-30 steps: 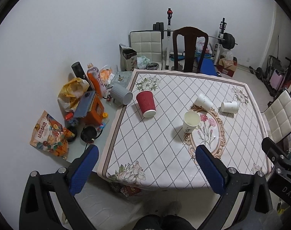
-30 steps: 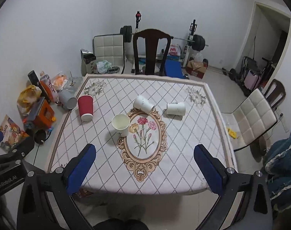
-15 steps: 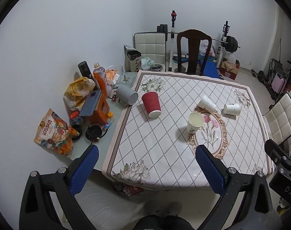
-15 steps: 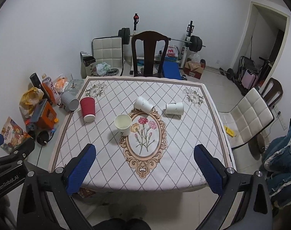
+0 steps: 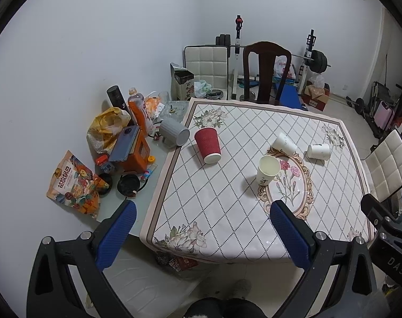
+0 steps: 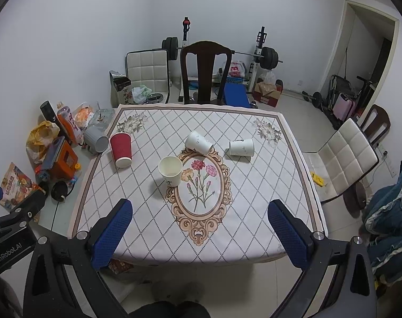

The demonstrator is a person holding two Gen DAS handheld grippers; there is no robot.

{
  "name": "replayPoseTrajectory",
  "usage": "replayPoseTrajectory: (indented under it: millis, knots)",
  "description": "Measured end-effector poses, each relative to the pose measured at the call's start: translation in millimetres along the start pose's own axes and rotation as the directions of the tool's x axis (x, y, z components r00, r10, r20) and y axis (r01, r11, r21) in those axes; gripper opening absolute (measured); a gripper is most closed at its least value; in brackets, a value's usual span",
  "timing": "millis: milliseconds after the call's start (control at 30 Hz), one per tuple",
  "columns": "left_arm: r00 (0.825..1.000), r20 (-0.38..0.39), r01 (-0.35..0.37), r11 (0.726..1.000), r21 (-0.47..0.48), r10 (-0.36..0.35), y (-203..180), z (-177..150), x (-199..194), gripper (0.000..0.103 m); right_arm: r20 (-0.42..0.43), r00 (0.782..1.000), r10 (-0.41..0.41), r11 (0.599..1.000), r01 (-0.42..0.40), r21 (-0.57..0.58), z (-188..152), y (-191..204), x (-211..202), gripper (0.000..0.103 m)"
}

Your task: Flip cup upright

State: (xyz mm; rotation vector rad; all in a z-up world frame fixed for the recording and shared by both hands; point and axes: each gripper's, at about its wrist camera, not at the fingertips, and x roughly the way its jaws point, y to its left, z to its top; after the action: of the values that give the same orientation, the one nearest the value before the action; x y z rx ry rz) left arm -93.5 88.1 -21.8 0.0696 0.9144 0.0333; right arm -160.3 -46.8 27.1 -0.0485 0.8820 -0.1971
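Red ribbed cup [image 6: 120, 149] stands mouth-down near the table's [image 6: 253, 212] 10 o'clock edge. I see a cream cup [image 6: 170, 171] upright at the medallion's rim, and two white cups on their sides at 12 o'clock [image 6: 199, 143] and 1 o'clock [image 6: 242, 147]. My left gripper [image 5: 202, 234] and right gripper [image 6: 199, 233] both hover short of the table, fingers spread wide, holding nothing. Print on the cups is too small to read; the chair [image 6: 206, 71] legs are hidden behind the table.
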Motion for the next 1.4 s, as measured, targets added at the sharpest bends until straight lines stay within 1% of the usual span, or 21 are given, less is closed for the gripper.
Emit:
replayPoseTrajectory:
  millis: [400,867,1400]
  knots:
    - [1.000,0.003,0.005,1.000,0.009,-0.005,-3.3,0.4,-4.6,0.103,-0.002,1.000,0.000,1.000,0.000,0.002,-1.2,-0.9,-0.3,0.103]
    - [1.000,0.012,0.029,0.999,0.026,-0.029,-2.4,5.8,-11.9,0.103,-0.002,1.000,-0.004,1.000,0.004,0.010,-4.1,-1.0,-2.5,0.103]
    - [0.999,0.014,0.029,0.999,0.025,-0.029,-2.9,4.9,-13.2,0.103,-0.002,1.000,-0.004,1.000,0.004,0.009,-4.3,-3.1,-3.0,0.103]
